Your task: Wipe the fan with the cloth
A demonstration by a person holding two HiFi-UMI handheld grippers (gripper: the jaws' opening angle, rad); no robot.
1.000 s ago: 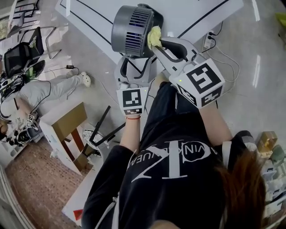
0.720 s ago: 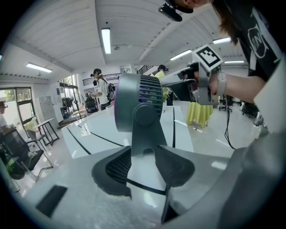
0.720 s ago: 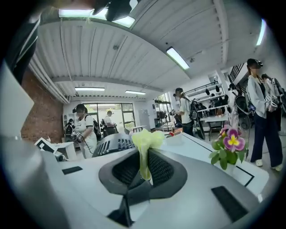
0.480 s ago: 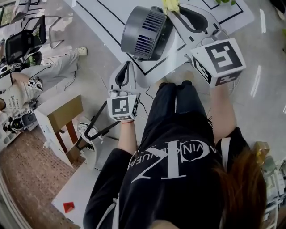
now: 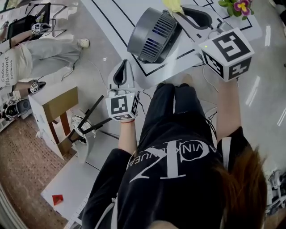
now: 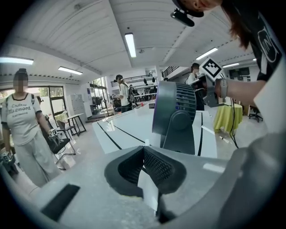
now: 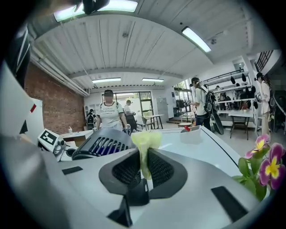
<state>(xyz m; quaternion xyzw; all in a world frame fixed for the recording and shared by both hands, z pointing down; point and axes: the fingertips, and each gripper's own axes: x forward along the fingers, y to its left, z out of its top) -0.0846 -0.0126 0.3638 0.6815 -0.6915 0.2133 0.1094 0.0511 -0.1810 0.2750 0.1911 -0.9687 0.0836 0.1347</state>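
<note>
Beside the fan (image 5: 154, 33), yellow cloth (image 7: 147, 139) clamped in right tool (image 7: 142, 155); left tool (image 6: 144, 150) closed.

I see the white, black-lined desk (image 5: 114, 13) carrying the grey fan (image 5: 154, 33) and, at its corner, flowers (image 5: 237, 6).

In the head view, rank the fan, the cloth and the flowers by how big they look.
1. fan
2. flowers and cloth: both small and cut off at the top edge, so unranked.
</note>
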